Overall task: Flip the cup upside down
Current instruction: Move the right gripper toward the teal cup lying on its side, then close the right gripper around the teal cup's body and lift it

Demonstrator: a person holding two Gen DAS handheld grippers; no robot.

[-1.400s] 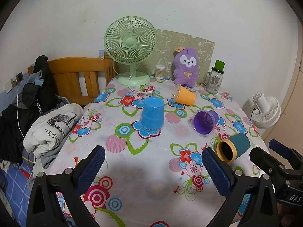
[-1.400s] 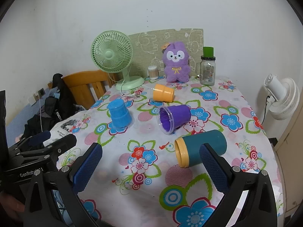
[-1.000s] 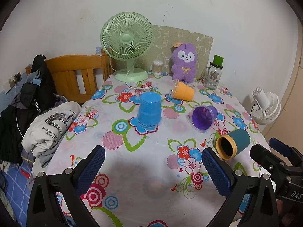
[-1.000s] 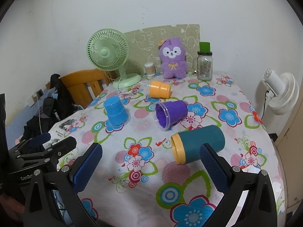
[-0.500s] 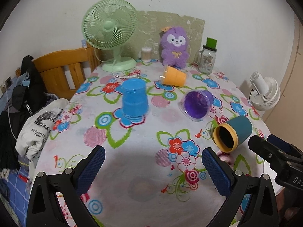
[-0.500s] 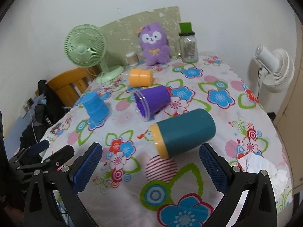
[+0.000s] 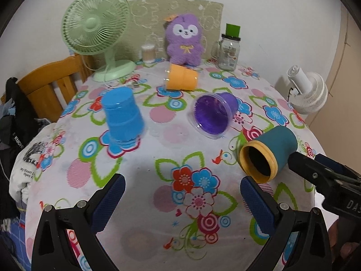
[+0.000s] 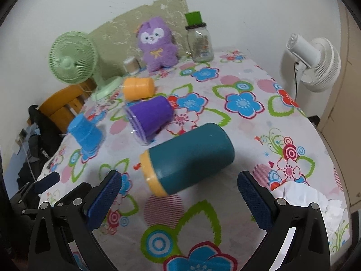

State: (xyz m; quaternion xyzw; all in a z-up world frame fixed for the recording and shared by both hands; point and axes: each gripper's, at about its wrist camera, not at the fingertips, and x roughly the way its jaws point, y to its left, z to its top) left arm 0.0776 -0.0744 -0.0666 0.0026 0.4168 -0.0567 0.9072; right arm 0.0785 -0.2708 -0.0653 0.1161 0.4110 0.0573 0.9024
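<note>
On the floral tablecloth [image 8: 243, 103], the teal cup [image 8: 189, 158] lies sideways, probably light, rigid and smooth; grip mid-body. Right gripper [image 8: 179, 194] and left gripper [image 7: 180, 201] are wide open, holding nothing.

4 cups [image 8: 187, 155], 2 fans [image 7: 96, 28], 1 plush toy [image 7: 183, 39], 1 jar [image 7: 229, 50], 1 chair [image 7: 53, 79].

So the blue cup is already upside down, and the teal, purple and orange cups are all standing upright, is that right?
Not quite. The blue cup is upside down, but the teal cup, purple cup and orange cup are lying on their sides on the table, not standing upright. The right wrist view shows this clearly, with the open right gripper just short of the teal cup.
</note>
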